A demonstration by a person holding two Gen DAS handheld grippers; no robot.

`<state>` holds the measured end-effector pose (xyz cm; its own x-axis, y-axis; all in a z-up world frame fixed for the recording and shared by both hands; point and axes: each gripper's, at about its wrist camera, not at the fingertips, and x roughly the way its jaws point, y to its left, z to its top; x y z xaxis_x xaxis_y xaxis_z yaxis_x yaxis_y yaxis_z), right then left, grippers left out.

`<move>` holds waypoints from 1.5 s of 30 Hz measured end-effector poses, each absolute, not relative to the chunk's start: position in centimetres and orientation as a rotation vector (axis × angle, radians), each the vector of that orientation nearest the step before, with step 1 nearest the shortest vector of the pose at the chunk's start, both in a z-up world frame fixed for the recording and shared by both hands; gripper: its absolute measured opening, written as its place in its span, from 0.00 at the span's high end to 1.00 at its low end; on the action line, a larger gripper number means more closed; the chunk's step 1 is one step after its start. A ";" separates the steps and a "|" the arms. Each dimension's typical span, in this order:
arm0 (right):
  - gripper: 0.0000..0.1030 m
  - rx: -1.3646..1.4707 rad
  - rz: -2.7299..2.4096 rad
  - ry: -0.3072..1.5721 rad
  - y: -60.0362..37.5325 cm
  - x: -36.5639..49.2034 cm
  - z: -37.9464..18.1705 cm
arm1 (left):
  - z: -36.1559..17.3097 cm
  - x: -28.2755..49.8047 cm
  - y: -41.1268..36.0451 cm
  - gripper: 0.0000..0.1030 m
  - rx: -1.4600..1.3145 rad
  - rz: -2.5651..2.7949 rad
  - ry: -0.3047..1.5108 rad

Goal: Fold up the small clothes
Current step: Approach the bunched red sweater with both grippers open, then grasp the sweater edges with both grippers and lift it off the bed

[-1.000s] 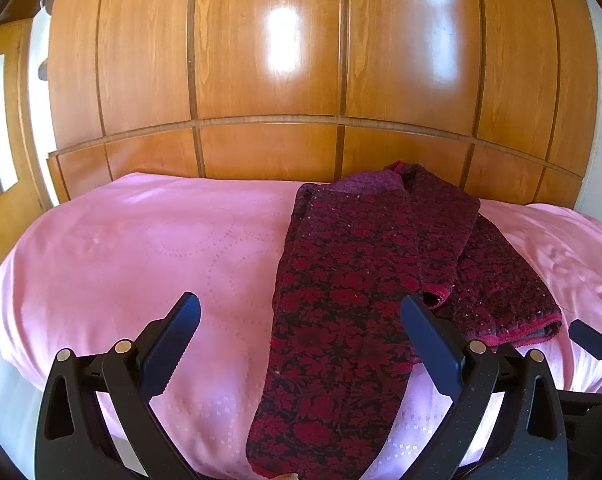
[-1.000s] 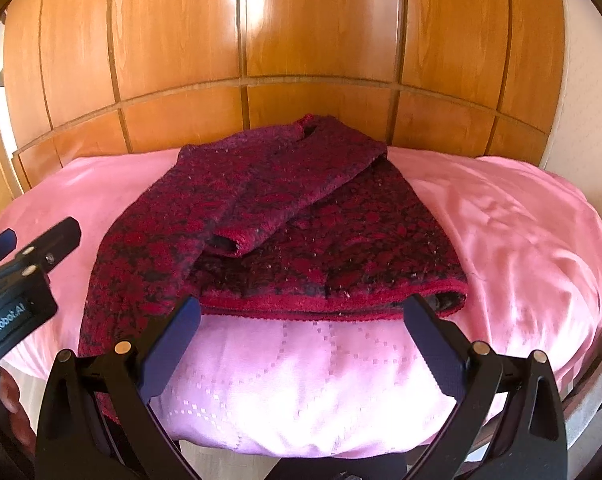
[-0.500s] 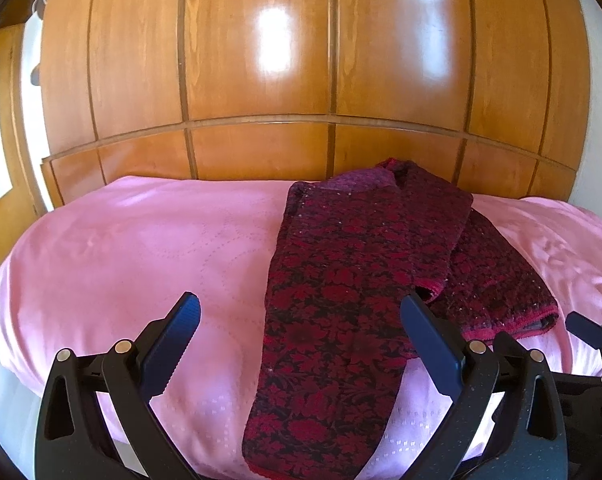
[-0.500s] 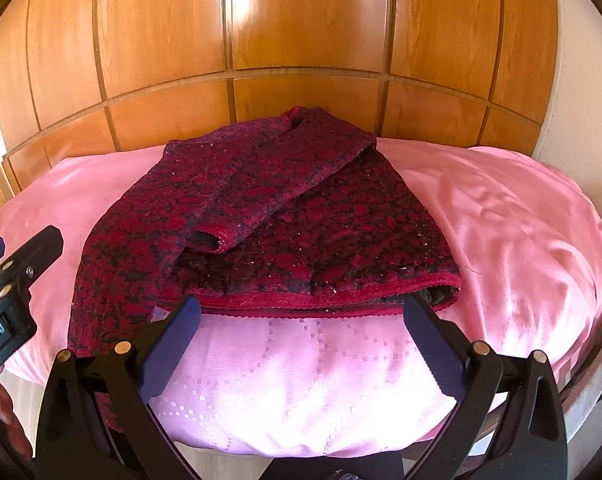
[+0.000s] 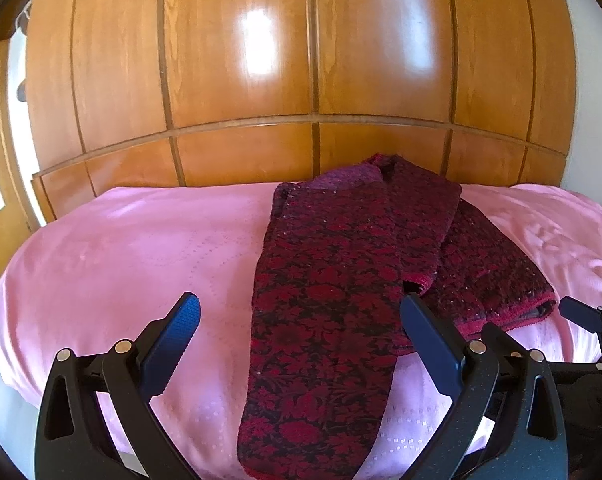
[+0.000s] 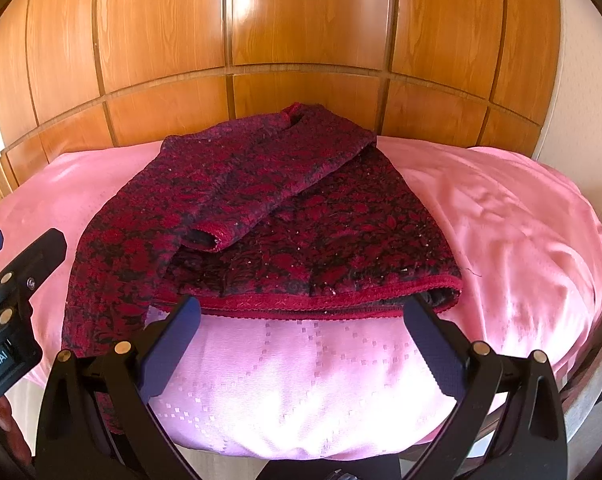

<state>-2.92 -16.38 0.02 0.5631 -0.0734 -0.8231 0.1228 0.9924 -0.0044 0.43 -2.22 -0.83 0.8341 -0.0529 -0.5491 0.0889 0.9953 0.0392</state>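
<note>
The red sweater (image 6: 285,216) lies partly folded on the pink bedspread (image 6: 501,240). My left gripper (image 5: 297,320) and right gripper (image 6: 301,320) both hang spread wide and empty just short of the sweater's near edge.

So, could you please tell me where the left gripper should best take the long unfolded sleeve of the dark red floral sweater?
Probably at the cuff end of the sleeve, approached from the near bed edge: it overhangs the pink bedspread, directly ahead of the open left gripper.
</note>
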 end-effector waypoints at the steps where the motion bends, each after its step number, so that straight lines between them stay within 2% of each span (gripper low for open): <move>1: 0.02 0.058 -0.117 0.968 -16.5 -2.9 0.0 | -0.9 0.6 -2.2 0.04 0.068 -0.080 0.587; 7: 0.02 0.161 -0.125 1.004 -19.6 -2.0 -1.1 | -2.2 1.9 -2.3 0.04 0.129 -0.161 0.651; 9: 0.09 0.198 -0.121 1.005 -21.1 -1.4 -1.1 | -2.9 2.1 -2.8 0.04 0.156 -0.218 0.676; 11: 0.23 0.233 -0.091 1.013 -22.0 -0.5 -1.1 | -3.8 2.3 -3.6 0.04 0.186 -0.282 0.708; 13: 0.30 0.282 -0.040 1.025 -22.8 0.9 -1.2 | -4.5 2.3 -4.5 0.06 0.216 -0.311 0.723; 14: 0.34 0.316 -0.006 1.036 -23.0 1.6 -1.3 | -5.2 2.5 -5.1 0.11 0.245 -0.318 0.733; 15: 0.36 0.356 0.034 1.052 -23.1 2.4 -1.6 | -5.7 2.7 -5.4 0.21 0.267 -0.318 0.748; 19: 0.38 0.449 0.159 1.109 -21.9 6.2 -3.2 | -8.1 4.0 -5.4 0.34 0.295 -0.290 0.822; 22: 0.40 0.475 0.227 1.183 -20.1 8.9 -5.4 | -7.9 4.2 -4.6 0.55 0.243 -0.300 0.817; 23: 0.46 0.477 0.250 1.210 -19.4 9.7 -6.3 | -7.4 4.2 -3.8 0.66 0.198 -0.315 0.811; 24: 0.48 0.470 0.272 1.231 -18.7 10.2 -6.9 | -6.9 4.3 -3.2 0.71 0.160 -0.324 0.809; 25: 0.52 0.433 0.281 1.243 -17.9 10.7 -7.3 | -6.3 4.4 -2.3 0.73 0.110 -0.338 0.809; 27: 0.67 0.352 0.265 1.229 -17.2 11.0 -7.1 | -5.0 5.1 -0.5 0.76 -0.003 -0.367 0.804; 28: 0.83 0.342 0.266 1.215 -17.4 11.0 -6.6 | -4.2 5.4 0.5 0.76 -0.060 -0.376 0.797; 29: 0.88 0.352 0.273 1.194 -18.1 10.9 -6.0 | -3.4 5.8 1.7 0.77 -0.109 -0.376 0.787; 37: 0.90 0.282 0.048 0.953 -28.1 9.7 1.7 | 1.6 12.2 9.7 0.79 -0.258 -0.234 0.677; 45: 0.90 0.517 -0.273 0.941 -43.0 12.2 0.9 | 0.8 23.7 17.3 0.79 -0.319 0.047 0.718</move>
<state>12.20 -43.03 0.86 0.5670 -0.0012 -0.8237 0.4397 0.8461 0.3015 23.74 17.32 0.78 0.7541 -0.0665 -0.6534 -0.1514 0.9505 -0.2714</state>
